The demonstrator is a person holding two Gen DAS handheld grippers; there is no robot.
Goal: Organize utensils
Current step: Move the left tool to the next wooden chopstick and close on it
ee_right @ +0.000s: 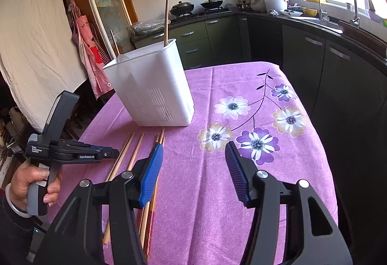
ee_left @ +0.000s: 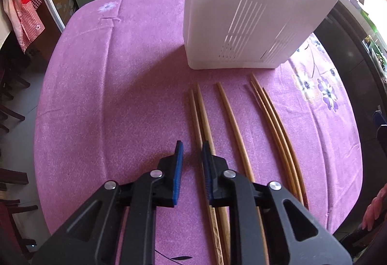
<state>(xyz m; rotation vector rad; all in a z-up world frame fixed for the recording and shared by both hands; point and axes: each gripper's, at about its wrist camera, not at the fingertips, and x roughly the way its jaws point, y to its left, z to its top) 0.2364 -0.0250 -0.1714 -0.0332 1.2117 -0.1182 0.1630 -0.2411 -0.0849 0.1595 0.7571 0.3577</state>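
Note:
Several wooden chopsticks (ee_left: 229, 117) lie side by side on the purple flowered tablecloth (ee_left: 116, 86), in front of a white slotted utensil holder (ee_left: 241, 13). My left gripper (ee_left: 192, 151) points down at the leftmost pair. Its jaws stand a narrow gap apart; one chopstick (ee_left: 194, 112) runs into that gap alongside the right pad, and cloth shows between the pads. In the right wrist view a hand (ee_right: 26, 182) holds the left gripper (ee_right: 106, 153) low over the chopsticks (ee_right: 135, 151). My right gripper (ee_right: 193, 158) is open and holds nothing. Two chopsticks (ee_right: 166, 20) stand in the holder (ee_right: 154, 90).
The table's rounded edge (ee_left: 46, 134) drops off to dark chairs on the left. A checked apron (ee_right: 89, 52) hangs behind the holder. Green cabinets (ee_right: 193, 37), a stove with pans and a sink counter (ee_right: 326, 23) line the far and right sides.

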